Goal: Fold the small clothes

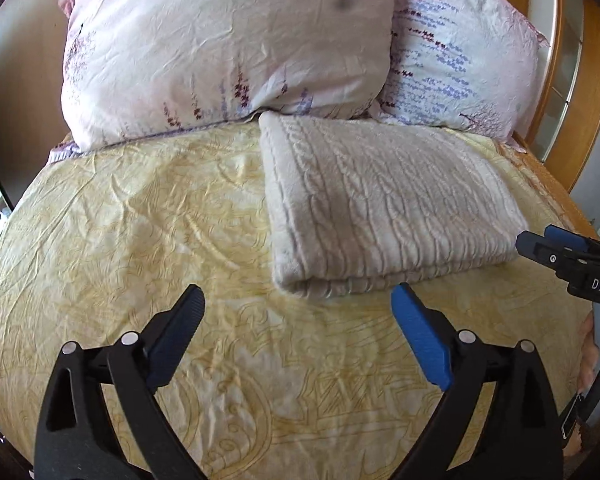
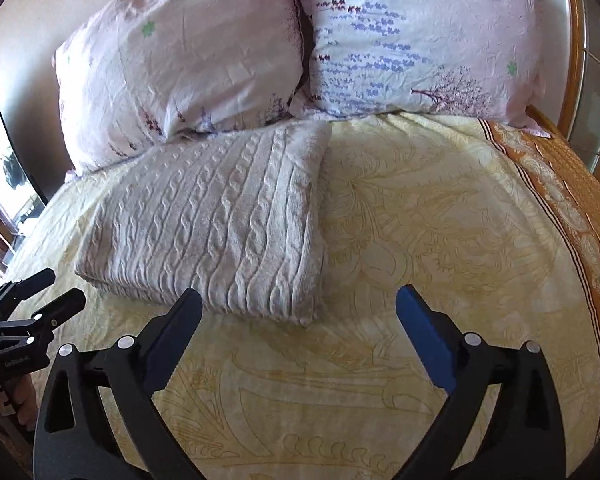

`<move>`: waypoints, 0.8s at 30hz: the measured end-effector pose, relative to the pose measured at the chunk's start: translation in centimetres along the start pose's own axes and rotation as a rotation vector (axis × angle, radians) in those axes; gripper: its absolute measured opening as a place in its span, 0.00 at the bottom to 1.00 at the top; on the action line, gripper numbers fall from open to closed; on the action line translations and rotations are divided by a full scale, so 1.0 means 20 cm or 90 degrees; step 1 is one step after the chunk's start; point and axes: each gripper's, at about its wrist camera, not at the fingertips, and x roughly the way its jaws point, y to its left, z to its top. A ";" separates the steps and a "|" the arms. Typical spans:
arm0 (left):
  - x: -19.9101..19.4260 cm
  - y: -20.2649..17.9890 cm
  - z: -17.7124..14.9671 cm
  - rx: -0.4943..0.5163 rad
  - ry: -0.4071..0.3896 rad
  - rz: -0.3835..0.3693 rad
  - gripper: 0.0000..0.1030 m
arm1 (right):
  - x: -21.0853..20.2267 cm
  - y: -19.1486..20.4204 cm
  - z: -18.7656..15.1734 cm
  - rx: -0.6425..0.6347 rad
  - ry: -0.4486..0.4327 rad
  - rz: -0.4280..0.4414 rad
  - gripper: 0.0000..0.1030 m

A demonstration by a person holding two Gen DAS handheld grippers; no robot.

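Left wrist view shows the left gripper (image 1: 296, 300) with its jaws spread wide and nothing between them, poised just short of the near folded edge of the cream cable-knit garment (image 1: 384, 200). The garment lies folded into a thick rectangle on the yellow patterned bedspread (image 1: 140, 240), its far edge touching the two floral pillows (image 1: 220, 48). The right gripper (image 2: 300, 300) is likewise fully spread and holds nothing; its left finger (image 2: 180, 320) overlaps the garment's near corner in the right wrist view, though contact cannot be confirmed.

The fold appears largely complete. If a further fold is intended, proceed as follows:
- Seat each gripper on one near corner, taking all layers at once.
- Close both grippers only once the fabric sits fully between the pads.
- Lift both corners evenly, keeping the edge taut.
- Avoid pinching the bedspread beneath, since thick knit can slip apart.
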 end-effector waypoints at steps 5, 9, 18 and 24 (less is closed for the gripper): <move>0.04 0.01 -0.04 -0.013 0.025 0.002 0.92 | 0.07 0.09 -0.06 -0.027 0.035 -0.016 0.97; 0.08 -0.01 -0.04 -0.012 0.046 0.000 0.92 | 0.11 0.12 -0.09 -0.032 0.059 -0.030 0.98; 0.13 -0.06 -0.04 0.017 0.069 0.020 0.98 | 0.14 0.14 -0.10 -0.041 0.082 -0.052 0.99; 0.14 -0.07 -0.04 0.028 0.075 0.033 0.98 | 0.14 0.14 -0.09 -0.044 0.083 -0.054 0.99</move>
